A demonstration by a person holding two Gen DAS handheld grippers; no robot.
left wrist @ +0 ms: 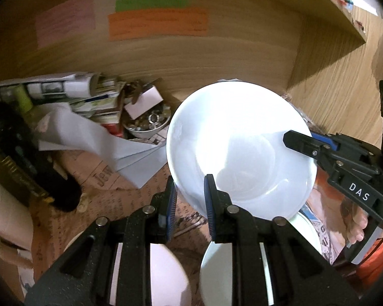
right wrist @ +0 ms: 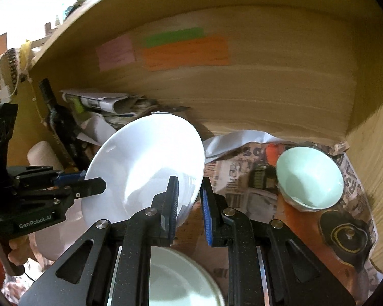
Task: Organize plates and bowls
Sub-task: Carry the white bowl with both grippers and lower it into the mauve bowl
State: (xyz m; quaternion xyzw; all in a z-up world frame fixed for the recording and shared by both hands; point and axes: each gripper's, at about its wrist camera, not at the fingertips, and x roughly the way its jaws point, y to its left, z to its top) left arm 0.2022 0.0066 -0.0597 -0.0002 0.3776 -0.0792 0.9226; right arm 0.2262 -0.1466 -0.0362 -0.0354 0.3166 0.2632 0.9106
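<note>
Black linkages of the left tool (left wrist: 190, 191) fill the bottom of the left wrist view, its blue-padded fingers (left wrist: 208, 201) straddling the near rim of a white plate (left wrist: 240, 150) that is held tilted in the air above the newspaper-lined shelf (left wrist: 102, 178). Whether the pads actually bear on the rim cannot be told; a gap shows beside the left pad. From the right, the right tool (left wrist: 297, 140) reaches in and clamps the plate's opposite edge. Two more pale dishes (left wrist: 171, 275) lie under the tool body, and a small bowl of metal bits (left wrist: 148, 122) sits among piled papers further back.

Seen from the right wrist, the right tool (right wrist: 189, 196) has its fingers together on the white plate (right wrist: 145, 163), the rim running between the pads. The plate leans up and to the left, its far edge taken by the left tool (right wrist: 94, 186), which enters from the left. A mint bowl (right wrist: 310, 177) rests well apart on the shelf's newspaper lining (right wrist: 242, 178) to the right, and a pale green dish (right wrist: 181, 278) lies directly below the tool.

Both tools sit at opposite ends of the plate's diameter, so the plate appears shared between them; the dish beneath the right tool looks the nearer place to stack it, though that is only a judgement.
</note>
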